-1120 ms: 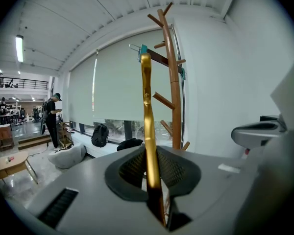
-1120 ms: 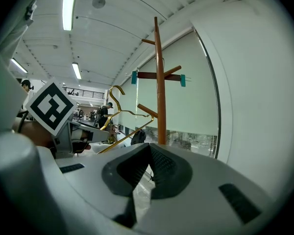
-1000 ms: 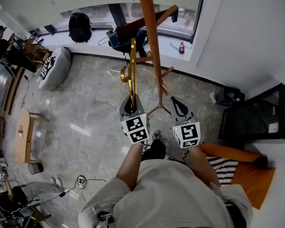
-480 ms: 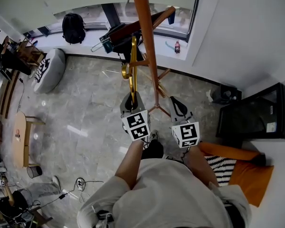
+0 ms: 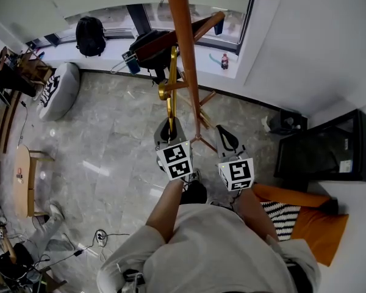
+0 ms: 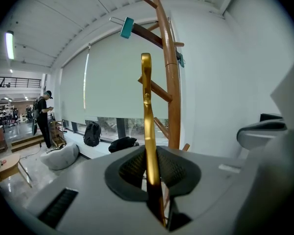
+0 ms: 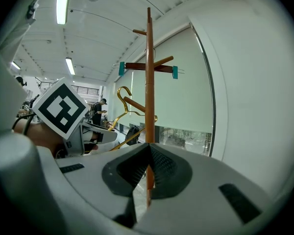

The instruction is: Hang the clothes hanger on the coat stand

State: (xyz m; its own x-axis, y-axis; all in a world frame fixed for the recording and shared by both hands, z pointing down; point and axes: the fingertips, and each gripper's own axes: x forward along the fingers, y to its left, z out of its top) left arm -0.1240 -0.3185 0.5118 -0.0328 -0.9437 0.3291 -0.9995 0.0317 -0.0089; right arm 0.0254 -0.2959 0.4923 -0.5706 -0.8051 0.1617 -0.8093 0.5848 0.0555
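Grey marble floor [image 5: 110, 157] lies far below where the left tool [image 5: 169, 127], clamped on the slim gold metal clothes hanger [image 5: 171, 81], lifts it upright just beside the tall orange wooden coat stand [image 5: 184, 47], seemingly to hook it there, while the right tool [image 5: 226, 138] waits, jaws together, empty.

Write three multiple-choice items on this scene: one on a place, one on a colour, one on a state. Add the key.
1. Where is the round black backpack?
A on the white window ledge
B hung up high
C worn on someone's back

2. What colour is the thin metal clothes hanger?
A white
B gold
C blue

3. How is the left gripper?
A open, empty
B shut, empty
C shut on the hanger

Key: A, it sits on the ledge below the window; B, it shines gold; C, the jaws clamp its bar in the left gripper view.
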